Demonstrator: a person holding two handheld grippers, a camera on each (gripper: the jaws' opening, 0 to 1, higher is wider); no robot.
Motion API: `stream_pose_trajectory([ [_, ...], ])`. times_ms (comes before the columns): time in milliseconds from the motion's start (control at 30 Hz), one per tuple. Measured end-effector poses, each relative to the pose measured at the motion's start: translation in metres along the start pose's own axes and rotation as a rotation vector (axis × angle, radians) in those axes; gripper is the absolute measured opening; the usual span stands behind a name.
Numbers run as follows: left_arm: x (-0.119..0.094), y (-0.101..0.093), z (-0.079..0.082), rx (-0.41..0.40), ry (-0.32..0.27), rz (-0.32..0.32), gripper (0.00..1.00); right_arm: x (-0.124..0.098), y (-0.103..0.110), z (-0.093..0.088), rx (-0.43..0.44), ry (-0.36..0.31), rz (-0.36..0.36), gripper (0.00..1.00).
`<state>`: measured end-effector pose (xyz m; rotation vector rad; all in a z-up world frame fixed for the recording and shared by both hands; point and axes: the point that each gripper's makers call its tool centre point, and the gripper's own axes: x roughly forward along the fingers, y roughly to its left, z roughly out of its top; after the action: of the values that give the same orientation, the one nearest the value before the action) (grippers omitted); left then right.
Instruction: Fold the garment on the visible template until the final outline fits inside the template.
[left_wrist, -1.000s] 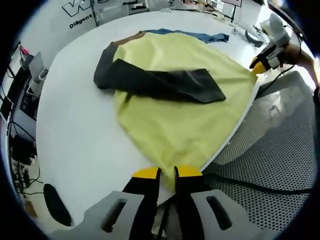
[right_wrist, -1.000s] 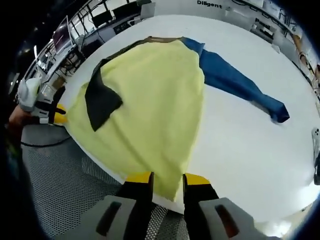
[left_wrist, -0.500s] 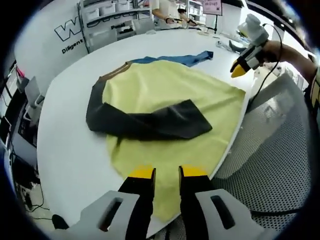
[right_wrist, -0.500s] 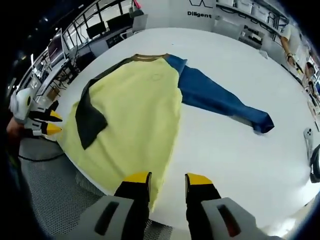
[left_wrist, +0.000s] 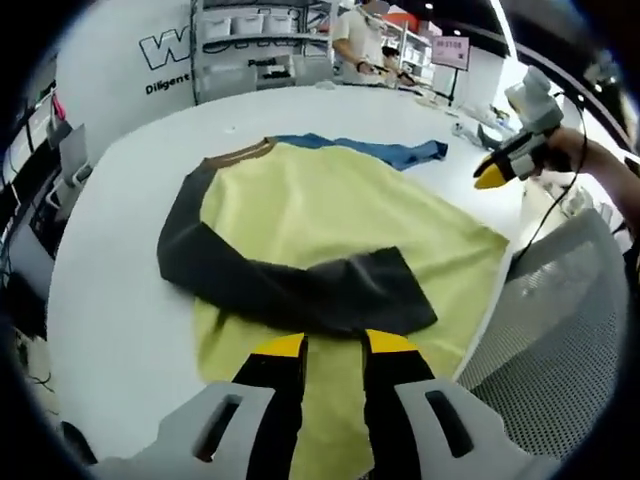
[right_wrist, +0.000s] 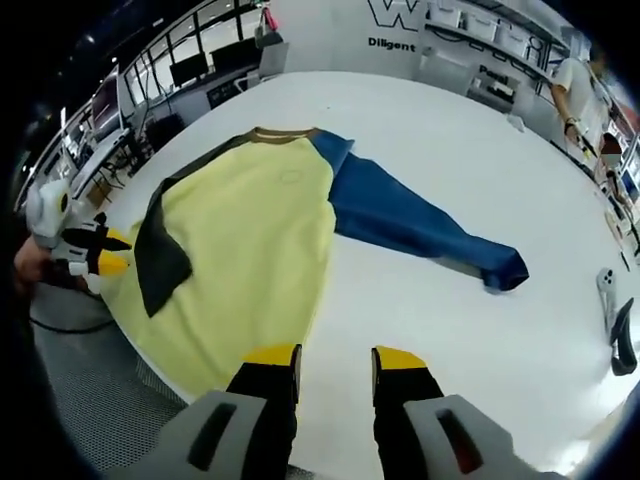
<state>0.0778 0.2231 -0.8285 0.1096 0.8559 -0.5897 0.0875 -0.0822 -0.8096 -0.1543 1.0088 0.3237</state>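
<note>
Above the table edge, both grippers: parted narrowly, holding nothing.
Left gripper (left_wrist: 334, 346): over the shirt's (left_wrist: 330, 215) hem, which it pinched a second ago.
Right gripper (right_wrist: 336, 357): lifted off the hem since then; jaws now over bare table (right_wrist: 470, 200).
Shirt: yellow, flat on the table, dark sleeve (left_wrist: 290, 290) folded across it.
Blue sleeve (right_wrist: 420, 225): its full length, spread straight, shows in the right gripper view.
Phone (right_wrist: 606, 291): near the far table edge.
</note>
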Motion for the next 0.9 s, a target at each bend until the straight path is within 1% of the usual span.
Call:
stream_pose_trajectory([
  [100, 0.006, 0.005, 0.005, -0.007, -0.009, 0.005, 0.23, 0.000, -0.005, 0.003, 0.000, -0.006, -0.010, 0.22],
  [200, 0.010, 0.007, 0.004, -0.017, -0.001, 0.014, 0.24, 0.000, -0.009, 0.003, 0.001, -0.011, -0.017, 0.22],
  [300, 0.016, 0.009, 0.003, -0.056, 0.001, 0.025, 0.22, 0.000, -0.009, 0.002, 0.007, -0.011, -0.016, 0.22],
  [367, 0.020, 0.009, 0.001, -0.067, 0.008, 0.028, 0.18, 0.001, -0.010, 0.002, 0.009, -0.010, -0.016, 0.22],
  [400, 0.021, 0.010, 0.001, -0.072, 0.010, 0.036, 0.15, 0.001, -0.010, 0.001, 0.009, -0.009, -0.015, 0.22],
  [467, 0.023, 0.013, -0.002, -0.100, 0.020, 0.054, 0.03, 0.001, -0.010, 0.000, 0.009, -0.008, -0.014, 0.22],
  [500, 0.023, 0.015, -0.004, -0.143, 0.028, 0.076, 0.02, 0.001, -0.010, 0.000, 0.010, -0.007, -0.015, 0.22],
  [533, 0.023, 0.015, -0.004, -0.129, 0.030, 0.062, 0.02, 0.001, -0.011, -0.001, 0.011, -0.007, -0.015, 0.22],
  [600, 0.019, 0.016, -0.003, -0.140, 0.018, 0.063, 0.02, 0.001, -0.011, -0.001, 0.014, -0.008, -0.015, 0.22],
  [633, 0.013, 0.018, -0.001, -0.152, 0.007, 0.069, 0.02, 0.001, -0.011, -0.002, 0.017, -0.008, -0.014, 0.22],
  [667, 0.007, 0.022, -0.001, -0.160, 0.001, 0.088, 0.02, 0.001, -0.011, -0.002, 0.018, -0.008, -0.015, 0.22],
  [700, 0.001, 0.031, 0.001, -0.167, -0.023, 0.128, 0.02, 0.000, -0.011, -0.002, 0.019, -0.009, -0.016, 0.22],
  [733, -0.007, 0.041, 0.002, -0.154, -0.040, 0.164, 0.02, 0.000, -0.012, -0.002, 0.023, -0.011, -0.017, 0.22],
  [767, -0.016, 0.054, -0.002, -0.151, -0.036, 0.217, 0.02, 0.000, -0.012, -0.003, 0.028, -0.013, -0.019, 0.22],
  [800, -0.023, 0.062, -0.005, -0.151, -0.032, 0.247, 0.02, 0.000, -0.012, -0.003, 0.031, -0.013, -0.020, 0.22],
  [833, -0.028, 0.065, -0.010, -0.153, -0.023, 0.250, 0.02, 0.000, -0.013, -0.004, 0.032, -0.012, -0.020, 0.22],
  [867, -0.030, 0.067, -0.011, -0.156, -0.022, 0.253, 0.02, 0.001, -0.013, -0.004, 0.032, -0.009, -0.021, 0.22],
  [900, -0.036, 0.073, -0.013, -0.162, -0.027, 0.269, 0.02, 0.001, -0.013, -0.005, 0.030, -0.006, -0.022, 0.22],
])
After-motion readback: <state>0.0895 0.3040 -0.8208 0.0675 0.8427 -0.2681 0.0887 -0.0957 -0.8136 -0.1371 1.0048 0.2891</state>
